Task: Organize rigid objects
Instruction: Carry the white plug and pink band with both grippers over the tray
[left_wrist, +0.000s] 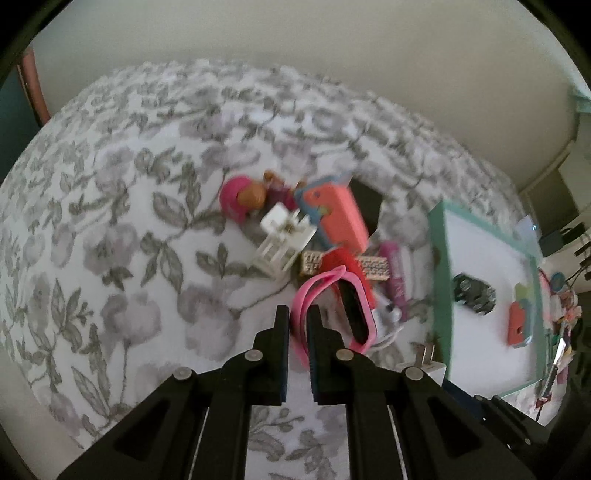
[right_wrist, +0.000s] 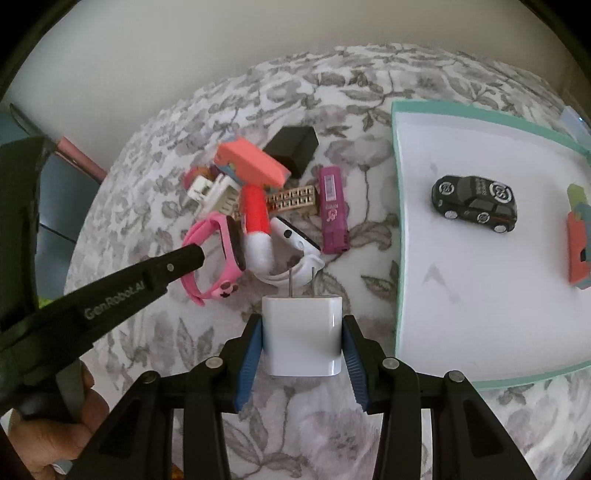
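A pile of small objects lies on the floral bedspread (left_wrist: 110, 221). My left gripper (left_wrist: 298, 321) is shut on the strap of a pink watch (left_wrist: 332, 306); the watch also shows in the right wrist view (right_wrist: 221, 258), with the left gripper (right_wrist: 192, 256) reaching it from the left. My right gripper (right_wrist: 303, 332) is shut on a white plug charger (right_wrist: 301, 332), held just left of a green-rimmed white tray (right_wrist: 397, 229). The tray holds a black toy car (right_wrist: 474, 203) and a coral block (right_wrist: 578, 254).
The pile holds a coral box (right_wrist: 251, 162), a black box (right_wrist: 293, 147), a magenta lighter (right_wrist: 332, 210), a red-and-white tube (right_wrist: 255, 229), a white plastic piece (right_wrist: 214, 192), a gold comb-like piece (right_wrist: 291, 201) and a doll (left_wrist: 240, 195). A wall stands behind the bed.
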